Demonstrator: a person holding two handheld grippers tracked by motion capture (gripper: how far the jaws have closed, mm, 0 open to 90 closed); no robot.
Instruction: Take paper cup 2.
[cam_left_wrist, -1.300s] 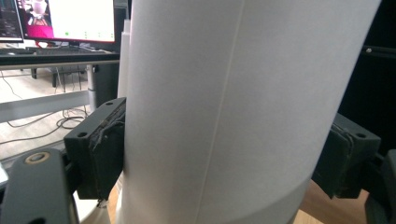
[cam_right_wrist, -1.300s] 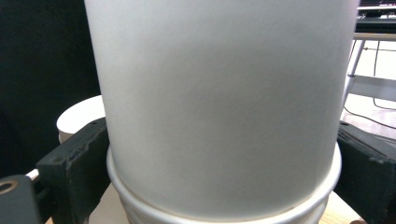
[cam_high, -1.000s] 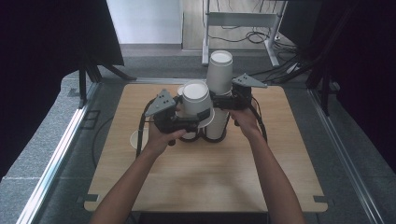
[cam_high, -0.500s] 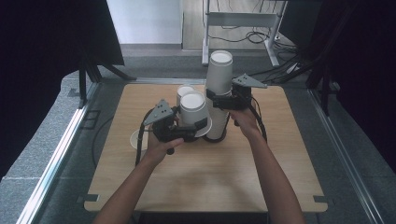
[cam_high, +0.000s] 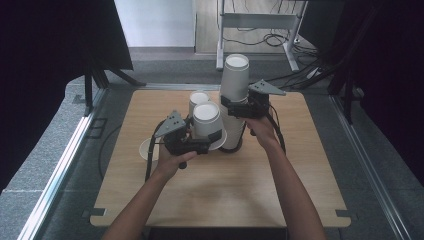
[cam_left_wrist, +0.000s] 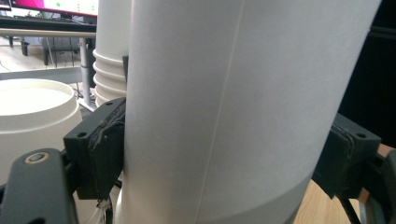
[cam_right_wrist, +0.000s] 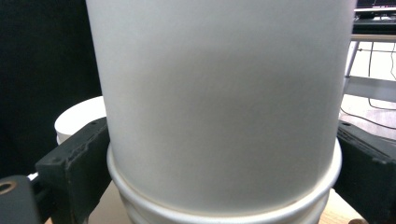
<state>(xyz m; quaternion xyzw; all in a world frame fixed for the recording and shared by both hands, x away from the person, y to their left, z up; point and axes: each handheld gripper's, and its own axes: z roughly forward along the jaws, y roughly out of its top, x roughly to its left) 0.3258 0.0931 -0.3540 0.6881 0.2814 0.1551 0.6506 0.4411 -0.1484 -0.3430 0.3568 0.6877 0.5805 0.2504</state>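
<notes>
A tall stack of white paper cups (cam_high: 235, 95) stands upside down on the wooden table (cam_high: 225, 195), rims downward. My right gripper (cam_high: 234, 109) is shut on the stack partway up; in the right gripper view its black pads (cam_right_wrist: 74, 170) press both sides of the stack (cam_right_wrist: 224, 102) just above a rolled rim. My left gripper (cam_high: 207, 137) is shut on a single white cup (cam_high: 206, 119) left of the stack. In the left gripper view the pads (cam_left_wrist: 100, 147) squeeze that cup (cam_left_wrist: 224, 112), with the stack (cam_left_wrist: 109, 60) behind it.
Another white cup (cam_high: 199, 98) stands just behind the held one, also seen as a cup (cam_left_wrist: 32, 112) in the left gripper view. A white round dish (cam_high: 149, 148) lies left of my left hand. A metal table frame (cam_high: 260, 22) and cables lie beyond the far edge.
My left gripper has come down and a little nearer with its cup, uncovering the cup behind it. The right gripper and the stack have stayed put.
</notes>
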